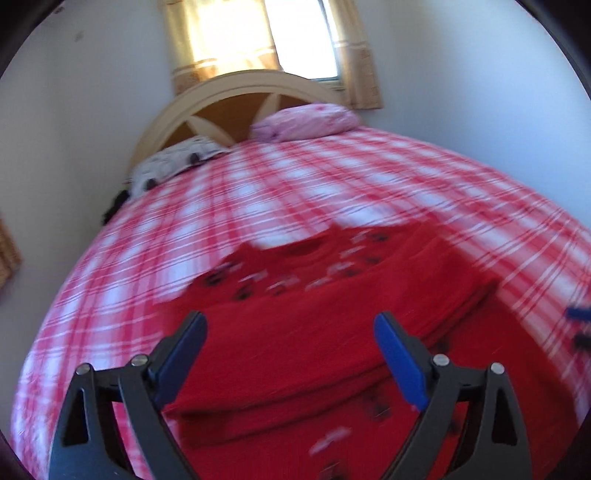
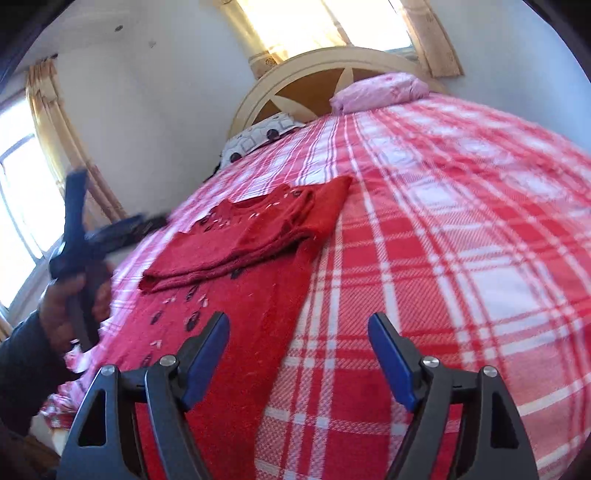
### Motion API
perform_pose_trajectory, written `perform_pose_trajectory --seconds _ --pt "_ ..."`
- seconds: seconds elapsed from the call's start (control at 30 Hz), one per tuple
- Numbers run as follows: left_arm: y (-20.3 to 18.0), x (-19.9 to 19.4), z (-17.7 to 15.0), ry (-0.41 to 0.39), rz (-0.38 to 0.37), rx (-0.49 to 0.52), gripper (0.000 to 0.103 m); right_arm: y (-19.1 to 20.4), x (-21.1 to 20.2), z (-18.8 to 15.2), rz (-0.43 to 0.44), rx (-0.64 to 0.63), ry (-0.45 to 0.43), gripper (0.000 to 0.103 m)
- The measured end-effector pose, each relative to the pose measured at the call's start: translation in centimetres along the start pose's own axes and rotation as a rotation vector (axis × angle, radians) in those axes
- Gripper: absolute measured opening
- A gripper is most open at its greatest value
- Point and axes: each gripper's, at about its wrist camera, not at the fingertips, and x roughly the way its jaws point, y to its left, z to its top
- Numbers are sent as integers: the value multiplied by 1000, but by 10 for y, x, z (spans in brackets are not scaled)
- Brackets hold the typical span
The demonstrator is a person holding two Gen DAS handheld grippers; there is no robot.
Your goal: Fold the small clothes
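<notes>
A red knitted sweater (image 1: 314, 332) with small dark and white marks lies on the red-and-white checked bed cover (image 1: 295, 184). One side is folded over its middle, making a thick layered strip (image 2: 236, 243). My left gripper (image 1: 290, 318) hovers over the sweater's near part, its blue pads wide open with nothing between them. In the right wrist view this left gripper (image 2: 116, 201) is blurred at the left, held by a hand (image 2: 62, 306) in a dark sleeve. My right gripper (image 2: 298, 319) stands open above the sweater's right edge, gripping nothing.
A pink pillow (image 2: 380, 90) and a patterned white pillow (image 2: 258, 138) lie against the arched headboard (image 2: 317, 70). Curtained windows are behind the bed (image 1: 266, 33) and at the left (image 2: 22, 192). The checked cover stretches wide to the right of the sweater.
</notes>
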Motion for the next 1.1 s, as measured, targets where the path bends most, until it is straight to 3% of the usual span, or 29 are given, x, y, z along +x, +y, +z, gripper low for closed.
perform_pose_trajectory --seconds 0.1,0.27,0.43,0.63,0.77,1.0,1.03,1.1 --pt "46 -4 -31 28 95 -31 99 6 -2 12 3 -45 9 78" --pt "97 9 -73 116 75 -215 101 22 5 36 -51 -167 47 78" --pt "92 44 -83 217 100 -209 101 32 25 68 -61 -172 70 78" --pt "105 60 -84 244 146 -240 103 40 65 86 -62 -162 122 78" --pt "123 62 -97 242 85 -350 103 36 93 94 -37 -107 163 78" --pt "117 63 -98 244 88 -340 103 18 137 106 -44 2 210 78" --pt "118 64 -98 246 83 -343 103 16 143 107 -49 16 218 75" --pt "123 66 -100 251 61 -369 103 13 155 107 -34 39 239 59"
